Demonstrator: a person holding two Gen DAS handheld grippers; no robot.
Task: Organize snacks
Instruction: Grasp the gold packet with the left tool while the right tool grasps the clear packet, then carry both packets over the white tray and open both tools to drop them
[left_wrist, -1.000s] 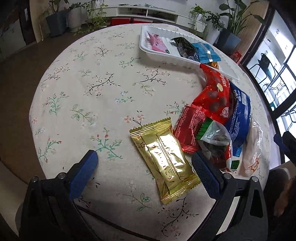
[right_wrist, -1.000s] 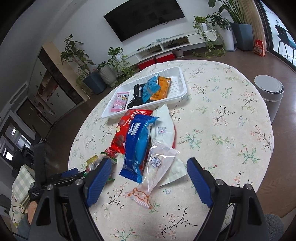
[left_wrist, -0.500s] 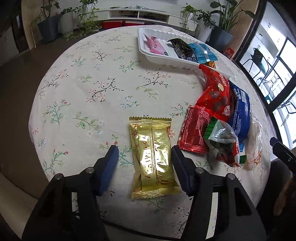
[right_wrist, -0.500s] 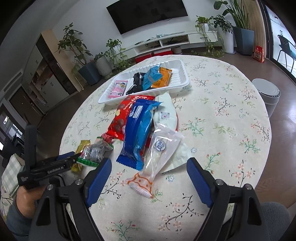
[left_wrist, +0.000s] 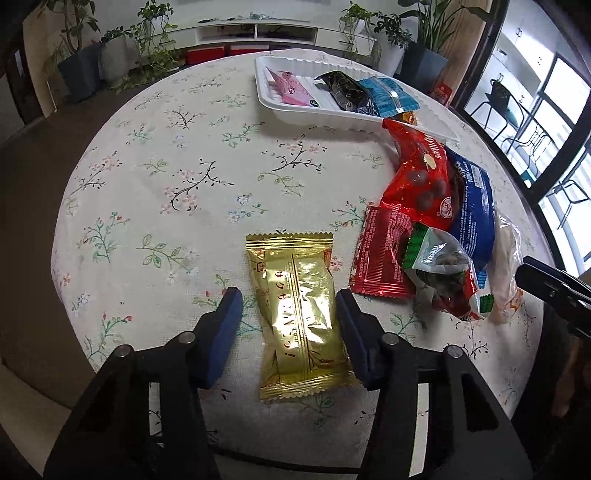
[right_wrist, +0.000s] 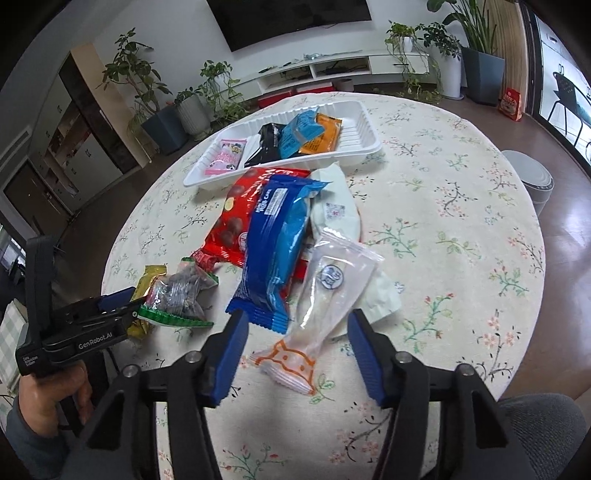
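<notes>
I logged the left tongs (left_wrist: 289, 308) parted astride the gold packet (left_wrist: 301, 314), flat on the counter (left_wrist: 166, 192), pads not visibly pressing it. Right tongs (right_wrist: 295, 332) parted astride the clear packet (right_wrist: 325, 295). White tray (right_wrist: 364, 146) held four snacks.

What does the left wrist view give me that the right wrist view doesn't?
Only the left wrist view shows the gold packet whole, lying flat between the open left tongs; no contact shows.

Only the right wrist view shows the clear packet between the open right tongs, the white packet, the orange packet in full and the TV.

Both show the white tray, red bag, blue packet and green-edged packet.
</notes>
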